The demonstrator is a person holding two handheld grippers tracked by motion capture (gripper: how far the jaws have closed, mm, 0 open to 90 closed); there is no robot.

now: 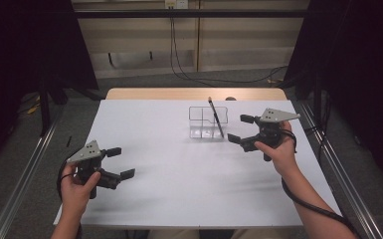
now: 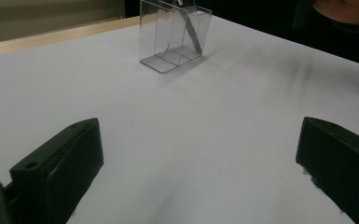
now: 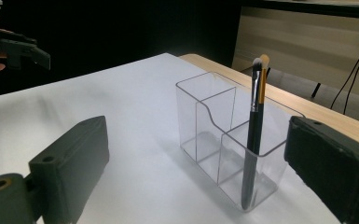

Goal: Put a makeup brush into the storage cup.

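Looks like the brush [image 3: 255, 135] is already parked – it stands upright-ish, leaning a bit, in the front corner compartment of the clear organizer [image 3: 200, 126], bristles up, prob so the tip stays clean and the handle is easy to grab. Organizer sits toward the far-middle of the white table [image 1: 179, 174], a bit right of center.

Right gripper [image 1: 240, 129] is just beside the organizer on its right, jaws spread wide w/ nothing between them. In the right gripper view the box and brush sit in the gap ahead of the pads, not touched. My guess is it's let go and is clear of the brush, so the drop-off step looks done.

Left gripper [image 1: 121, 162] is well apart, near the person's left corner of the table – also wide open, holding nothing. Seems parked out of the way bc the job only needs one hand.

Count:
- brushes: 1
- organizers: 1, w/ 3 compartments afaict (one long, two small)
- grippers: 2, both empty
- no other loose items on the table
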